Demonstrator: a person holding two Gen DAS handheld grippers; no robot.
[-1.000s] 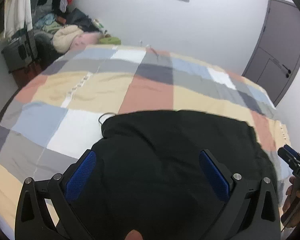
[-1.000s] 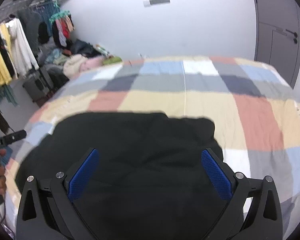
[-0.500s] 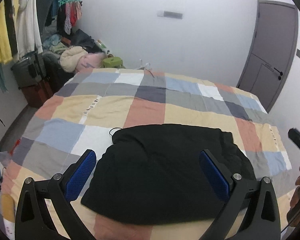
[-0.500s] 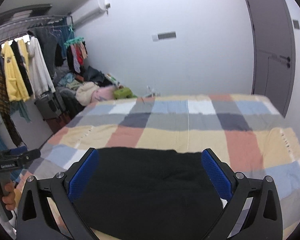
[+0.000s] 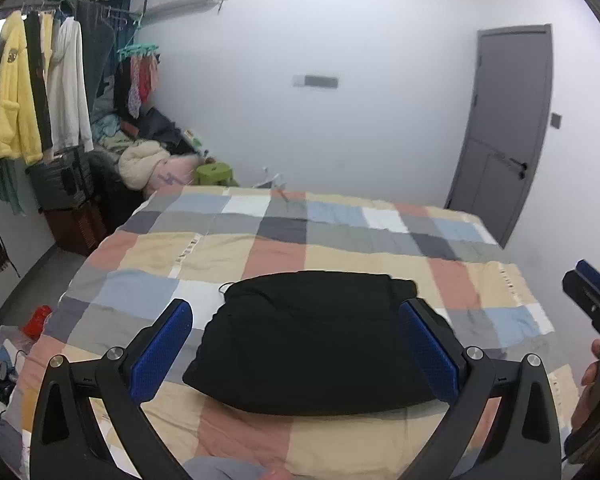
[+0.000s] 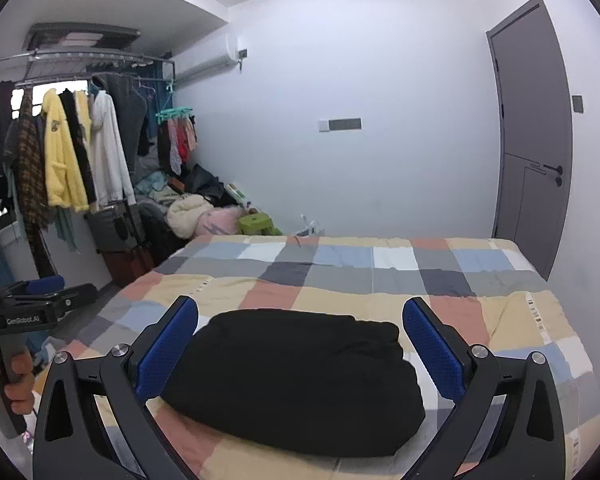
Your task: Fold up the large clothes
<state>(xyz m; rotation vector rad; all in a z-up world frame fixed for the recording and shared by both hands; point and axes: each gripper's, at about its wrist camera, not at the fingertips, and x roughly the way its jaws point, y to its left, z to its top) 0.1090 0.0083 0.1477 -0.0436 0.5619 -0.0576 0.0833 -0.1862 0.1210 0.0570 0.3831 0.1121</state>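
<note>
**Folded garment on bed; both grippers clear**

The checked bed is taken as reference. The black garment is found folded compactly near its front edge. The left gripper and right gripper are held above it, jaws wide, holding nothing. Any final tidying is best confined to the loose edges.

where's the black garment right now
The black garment lies folded in a compact bundle on the checked bedspread, near the bed's near edge, centred ahead of both open grippers and touched by neither.
</note>
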